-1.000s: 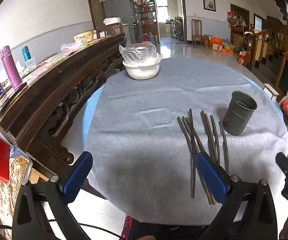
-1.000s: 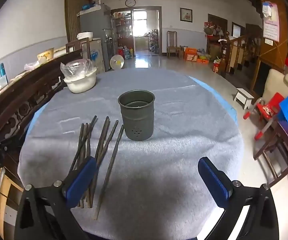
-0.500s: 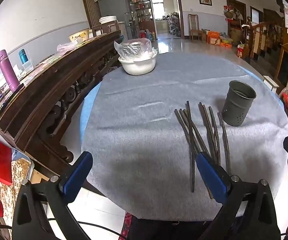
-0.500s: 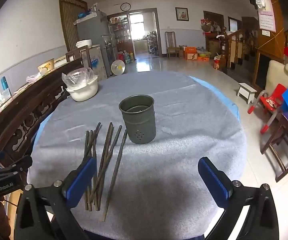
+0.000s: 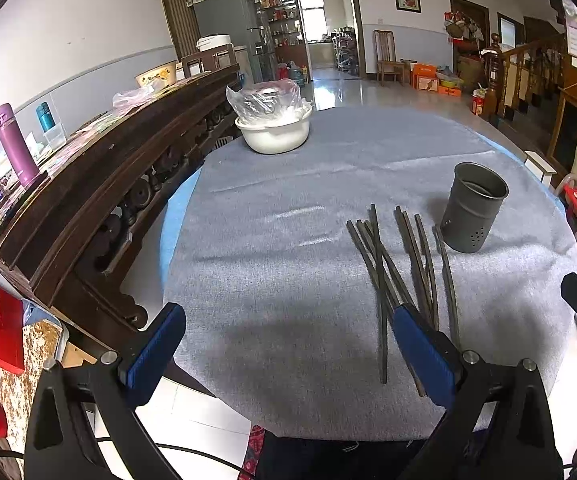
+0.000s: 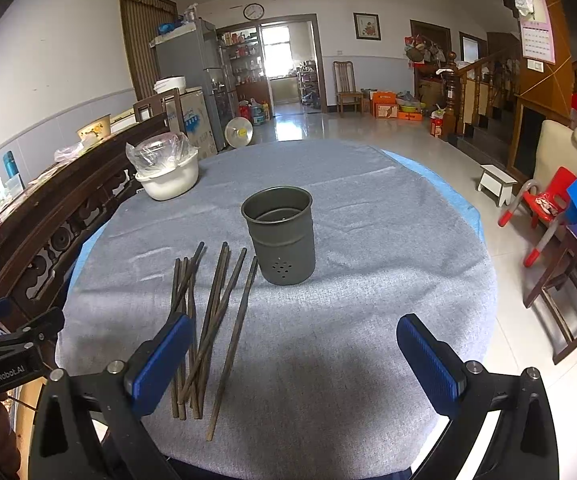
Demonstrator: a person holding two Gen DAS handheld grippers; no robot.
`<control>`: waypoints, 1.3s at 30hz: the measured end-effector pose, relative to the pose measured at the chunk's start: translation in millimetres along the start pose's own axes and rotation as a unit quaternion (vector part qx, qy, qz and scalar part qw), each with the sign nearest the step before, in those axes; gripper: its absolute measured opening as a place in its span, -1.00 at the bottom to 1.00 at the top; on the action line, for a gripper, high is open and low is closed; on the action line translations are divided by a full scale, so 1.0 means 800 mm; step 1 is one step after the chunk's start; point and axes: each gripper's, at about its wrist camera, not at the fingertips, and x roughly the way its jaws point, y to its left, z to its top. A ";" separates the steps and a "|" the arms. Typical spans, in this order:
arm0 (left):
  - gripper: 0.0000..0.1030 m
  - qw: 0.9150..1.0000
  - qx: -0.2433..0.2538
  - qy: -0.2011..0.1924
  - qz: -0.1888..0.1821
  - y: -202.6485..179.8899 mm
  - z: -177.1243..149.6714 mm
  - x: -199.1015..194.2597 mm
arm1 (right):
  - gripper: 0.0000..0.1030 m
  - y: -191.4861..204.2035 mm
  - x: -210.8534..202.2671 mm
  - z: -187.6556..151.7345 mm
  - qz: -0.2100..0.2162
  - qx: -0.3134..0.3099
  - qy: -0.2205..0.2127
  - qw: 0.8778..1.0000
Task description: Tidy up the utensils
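Left gripper and right gripper hover with jaws spread wide, holding nothing, at the near edge of the cloth-covered table. Loose chopsticks lie just ahead, beside the right gripper's left finger, some crossing. Beyond them stands the upright holder cup, seemingly empty. A clean pick likely means singling out 1 stick, closing near its middle.

Dark chopsticks, perhaps eight, lie loosely crossed beside the upright, empty grey holder.
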 end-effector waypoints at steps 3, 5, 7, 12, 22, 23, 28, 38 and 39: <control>1.00 1.000 -0.001 0.000 -0.001 0.001 0.000 -0.001 | 1.00 0.001 -0.002 0.000 0.000 0.000 -0.001 1.000; 1.00 1.000 -0.001 -0.001 -0.001 0.001 0.001 -0.002 | 1.00 0.001 -0.002 0.000 0.000 -0.001 -0.001 1.000; 1.00 1.000 -0.001 -0.001 -0.002 0.001 0.001 -0.002 | 1.00 0.002 -0.003 0.000 -0.001 0.000 -0.001 1.000; 1.00 1.000 -0.001 0.001 -0.004 0.001 0.000 -0.001 | 1.00 0.003 -0.003 0.001 -0.001 -0.001 0.000 1.000; 1.00 1.000 -0.002 0.006 -0.008 0.003 0.001 0.002 | 1.00 0.006 0.001 0.001 -0.002 0.000 0.006 1.000; 1.00 1.000 -0.002 0.006 -0.008 0.003 0.000 0.003 | 1.00 0.006 0.002 0.000 -0.002 0.000 0.006 1.000; 1.00 1.000 -0.002 0.008 -0.010 0.004 0.000 0.005 | 1.00 0.006 0.004 0.000 -0.003 0.002 0.009 1.000; 1.00 0.998 -0.009 0.045 -0.047 0.011 0.007 0.035 | 0.97 0.001 0.034 0.008 0.028 0.028 0.029 0.999; 1.00 0.995 -0.015 0.063 -0.071 0.015 0.013 0.047 | 0.81 0.001 0.044 0.013 0.035 0.032 0.035 0.998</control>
